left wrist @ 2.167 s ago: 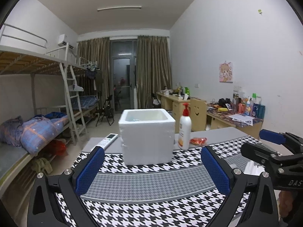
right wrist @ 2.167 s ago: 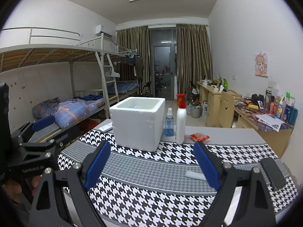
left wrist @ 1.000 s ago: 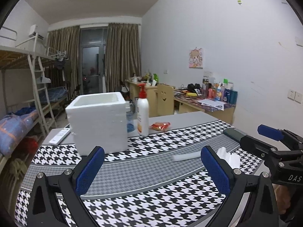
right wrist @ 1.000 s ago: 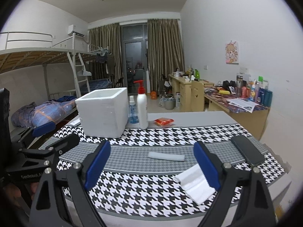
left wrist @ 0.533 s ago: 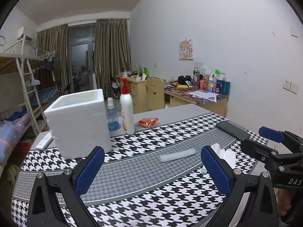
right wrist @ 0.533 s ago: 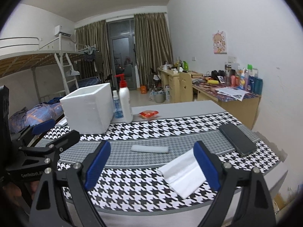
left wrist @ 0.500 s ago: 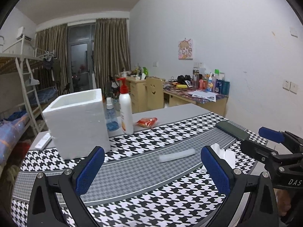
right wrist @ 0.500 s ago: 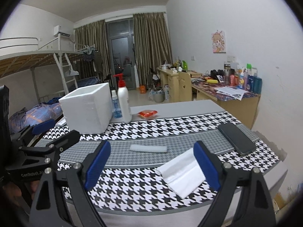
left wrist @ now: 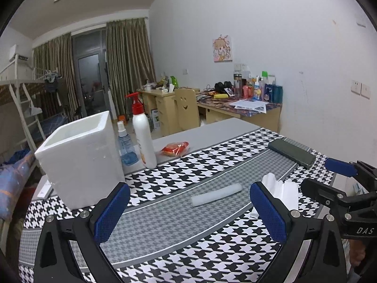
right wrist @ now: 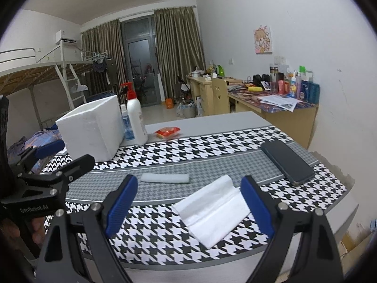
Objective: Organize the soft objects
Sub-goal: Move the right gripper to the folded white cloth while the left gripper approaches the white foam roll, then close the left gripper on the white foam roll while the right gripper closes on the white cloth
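While the left hand-held gripper [left wrist: 189, 212] stood spread and empty, the left wrist view showed the foam roll [left wrist: 216, 197] lying mid-bench [left wrist: 212, 136], apart from the foam box [left wrist: 80, 160]. In the right wrist view, the right hand-held gripper [right wrist: 189, 208] gaped over the folded tissue [right wrist: 212, 214] near the bench's front edge; light and limp, it likely needed a pinch across its fold.

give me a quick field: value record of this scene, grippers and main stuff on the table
left gripper: open, holding nothing
right gripper: open, holding nothing, folded tissue in view between its fingers
foam roll: lying flat on the grey band of the tablecloth
folded tissue: flat, near the table's front edge
foam box: white, open top, upright
lotion bottle: upright beside the foam box
spray bottle: between foam box and lotion bottle
phone: face down, right side
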Demonstrator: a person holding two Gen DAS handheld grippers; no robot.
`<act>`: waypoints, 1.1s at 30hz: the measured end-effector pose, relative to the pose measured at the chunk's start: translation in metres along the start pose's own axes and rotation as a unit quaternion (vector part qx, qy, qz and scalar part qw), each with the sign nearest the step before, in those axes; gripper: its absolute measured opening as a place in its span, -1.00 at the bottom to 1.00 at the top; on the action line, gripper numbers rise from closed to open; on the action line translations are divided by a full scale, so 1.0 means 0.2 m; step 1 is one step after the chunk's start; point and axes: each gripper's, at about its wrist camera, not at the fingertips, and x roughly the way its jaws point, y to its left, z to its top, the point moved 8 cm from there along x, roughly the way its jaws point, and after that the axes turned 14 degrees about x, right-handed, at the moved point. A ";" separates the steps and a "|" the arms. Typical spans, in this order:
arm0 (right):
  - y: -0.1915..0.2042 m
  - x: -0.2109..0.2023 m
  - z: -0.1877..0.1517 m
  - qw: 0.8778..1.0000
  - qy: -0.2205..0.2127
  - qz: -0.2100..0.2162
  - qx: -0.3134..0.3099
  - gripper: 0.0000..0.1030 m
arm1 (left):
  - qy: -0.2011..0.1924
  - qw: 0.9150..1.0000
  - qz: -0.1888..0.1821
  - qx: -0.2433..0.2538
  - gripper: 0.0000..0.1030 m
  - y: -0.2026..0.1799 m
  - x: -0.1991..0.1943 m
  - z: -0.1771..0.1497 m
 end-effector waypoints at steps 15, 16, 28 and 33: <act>-0.12 0.08 0.01 1.000 0.022 -0.004 0.013 0.78 | 0.057 0.997 -0.041 0.033 0.98 -0.07 0.24 0.01; -0.14 0.09 0.01 1.000 0.025 -0.004 0.017 0.78 | 0.059 0.997 -0.044 0.033 0.98 -0.07 0.25 0.01; -0.20 0.18 -0.02 0.998 0.053 -0.012 0.032 0.78 | 0.095 0.990 -0.096 0.046 0.98 -0.11 0.45 -0.03; -0.22 0.21 -0.04 0.997 0.057 -0.015 0.040 0.78 | 0.106 0.986 -0.119 0.048 0.98 -0.13 0.52 -0.04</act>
